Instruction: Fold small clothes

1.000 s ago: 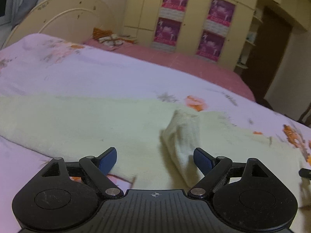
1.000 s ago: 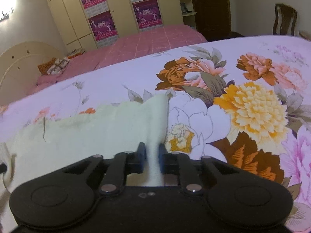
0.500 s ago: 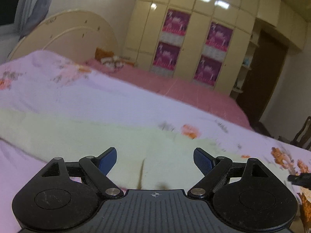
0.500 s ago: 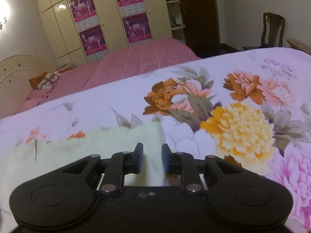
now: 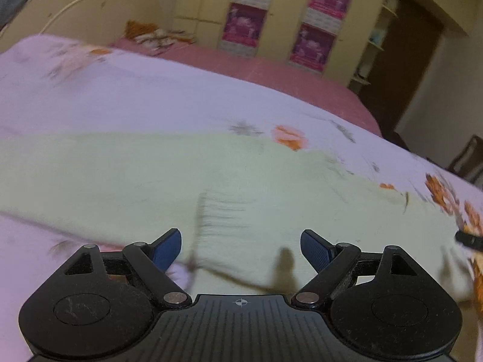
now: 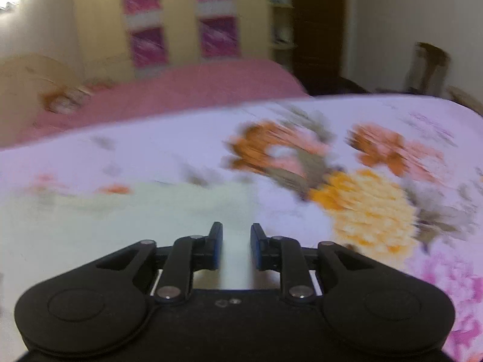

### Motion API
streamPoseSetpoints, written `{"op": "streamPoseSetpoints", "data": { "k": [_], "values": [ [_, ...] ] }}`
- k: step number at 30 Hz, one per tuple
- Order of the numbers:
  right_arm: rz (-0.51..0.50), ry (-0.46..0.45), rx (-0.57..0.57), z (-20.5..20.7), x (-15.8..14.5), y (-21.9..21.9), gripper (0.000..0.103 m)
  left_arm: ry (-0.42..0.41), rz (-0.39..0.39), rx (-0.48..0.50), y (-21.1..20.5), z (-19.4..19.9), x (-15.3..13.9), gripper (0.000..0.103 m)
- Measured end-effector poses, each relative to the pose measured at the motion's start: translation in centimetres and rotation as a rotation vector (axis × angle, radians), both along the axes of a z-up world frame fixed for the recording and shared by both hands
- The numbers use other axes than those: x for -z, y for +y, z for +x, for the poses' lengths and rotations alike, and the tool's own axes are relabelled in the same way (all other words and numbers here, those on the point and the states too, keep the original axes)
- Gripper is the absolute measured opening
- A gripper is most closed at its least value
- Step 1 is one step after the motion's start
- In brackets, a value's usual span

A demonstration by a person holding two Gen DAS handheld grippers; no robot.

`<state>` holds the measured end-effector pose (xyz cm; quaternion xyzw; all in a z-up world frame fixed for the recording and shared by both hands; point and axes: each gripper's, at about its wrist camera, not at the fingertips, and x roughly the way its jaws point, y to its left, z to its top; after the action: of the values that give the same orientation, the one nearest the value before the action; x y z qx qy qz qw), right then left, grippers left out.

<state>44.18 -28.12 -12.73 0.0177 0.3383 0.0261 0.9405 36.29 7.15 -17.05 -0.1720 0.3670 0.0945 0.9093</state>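
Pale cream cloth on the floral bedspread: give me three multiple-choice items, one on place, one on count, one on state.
1. The pale cream knitted cloth lies on:
A. the lilac floral bedspread
B. a chair
C. the floor

2. Pink posters on the cream wardrobe, left wrist view:
A. one
B. four
C. seven

3. The left gripper jaws stand:
A. shut on the cloth
B. wide apart
C. hidden

A: bedspread shows around the cloth.
B: two pairs are stacked.
B: the blue pads stand far apart.
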Motion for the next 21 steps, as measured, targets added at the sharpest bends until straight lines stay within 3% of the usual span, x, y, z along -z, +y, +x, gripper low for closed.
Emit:
{"op": "streamPoseSetpoints", "data": {
  "k": [4,10,17,19,21],
  "values": [
    [0.068,0.042,-0.125,-1.6,0.1,4.1,0.026,0.057,-0.032,-0.090,3.5,-2.1,0.2,0.086],
    [0.106,0.076,-0.263,-3.4,0.4,11.2,0.037,0.085,-0.054,-0.256,10.8,-6.7,0.9,0.086],
    [0.088,0.066,-0.391,-5.4,0.0,17.9,0.043,-0.016,-0.271,-0.502,20.7,-11.5,2.4,0.084],
    [0.081,0.067,-0.411,-5.7,0.0,19.2,0.045,-0.045,-0.324,-0.543,22.7,-11.7,3.1,0.072],
    [0.076,0.073,-0.422,-5.7,0.2,20.4,0.045,-0.081,-0.362,-0.565,23.8,-11.4,4.0,0.067]
  ]
}}
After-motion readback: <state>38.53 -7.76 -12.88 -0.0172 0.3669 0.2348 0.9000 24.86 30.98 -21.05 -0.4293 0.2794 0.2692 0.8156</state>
